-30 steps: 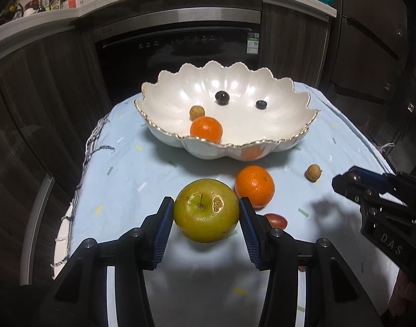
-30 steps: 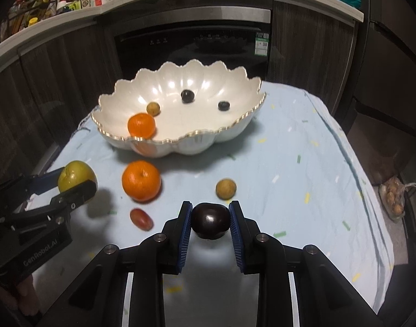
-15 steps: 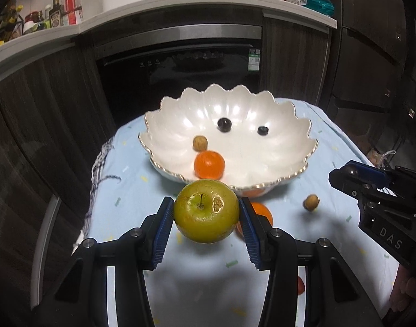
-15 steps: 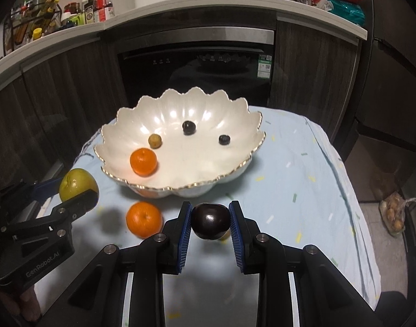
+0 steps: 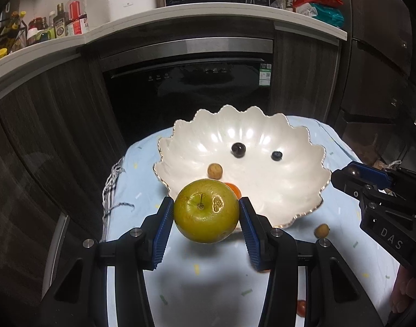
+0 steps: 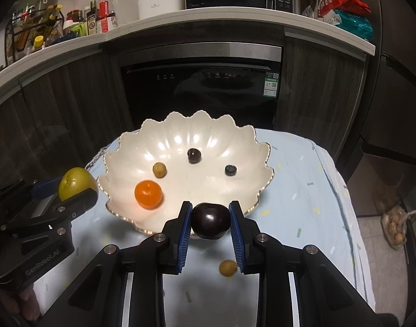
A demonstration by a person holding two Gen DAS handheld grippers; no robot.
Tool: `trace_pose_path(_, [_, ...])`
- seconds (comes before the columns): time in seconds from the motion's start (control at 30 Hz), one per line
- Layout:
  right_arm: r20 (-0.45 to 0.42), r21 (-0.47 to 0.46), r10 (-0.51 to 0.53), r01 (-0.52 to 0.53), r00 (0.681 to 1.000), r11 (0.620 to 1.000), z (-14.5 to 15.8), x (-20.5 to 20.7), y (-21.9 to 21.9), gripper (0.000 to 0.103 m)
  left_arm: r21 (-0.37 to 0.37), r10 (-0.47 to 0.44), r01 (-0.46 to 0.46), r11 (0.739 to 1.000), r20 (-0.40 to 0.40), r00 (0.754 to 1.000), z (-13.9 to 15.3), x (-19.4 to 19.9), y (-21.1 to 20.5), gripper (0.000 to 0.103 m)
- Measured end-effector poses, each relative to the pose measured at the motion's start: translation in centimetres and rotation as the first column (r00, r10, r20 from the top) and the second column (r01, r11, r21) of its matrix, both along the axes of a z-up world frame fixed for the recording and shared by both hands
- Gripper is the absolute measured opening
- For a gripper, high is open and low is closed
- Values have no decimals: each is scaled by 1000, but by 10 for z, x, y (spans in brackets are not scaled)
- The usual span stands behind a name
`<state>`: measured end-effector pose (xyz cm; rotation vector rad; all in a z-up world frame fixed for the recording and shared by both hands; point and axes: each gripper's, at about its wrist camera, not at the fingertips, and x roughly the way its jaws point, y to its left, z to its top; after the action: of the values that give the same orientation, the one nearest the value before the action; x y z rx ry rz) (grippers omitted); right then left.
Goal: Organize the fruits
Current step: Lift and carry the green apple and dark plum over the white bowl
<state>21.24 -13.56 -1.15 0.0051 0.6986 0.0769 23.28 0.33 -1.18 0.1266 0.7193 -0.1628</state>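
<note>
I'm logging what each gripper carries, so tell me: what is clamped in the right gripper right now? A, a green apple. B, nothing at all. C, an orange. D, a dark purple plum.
D: in the right wrist view the right gripper has its blue pads pressed on both sides of a dark purple plum, held above the light blue tablecloth near the white bowl.

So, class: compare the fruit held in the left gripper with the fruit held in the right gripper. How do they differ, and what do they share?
The apple is yellow-green; the plum is dark purple, almost black. The apple is clearly bigger, so the left gripper stands wider than the right gripper. The apple's stem faces the camera; the plum shows none. Both are round, clamped between blue pads, and held near the white bowl.
</note>
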Motion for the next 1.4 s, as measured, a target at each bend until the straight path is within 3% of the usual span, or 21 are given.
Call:
trace_pose_path(0.63, [20, -1, -37, 37, 999, 999, 12, 36, -4, 29, -18, 18, -17, 1000, 8, 1000, 8, 38, 4, 48])
trace_pose_path(1.4, [-68, 2, -38, 38, 997, 999, -10, 76, -5, 29, -32, 38, -40, 999, -60, 997, -12, 77, 10, 48])
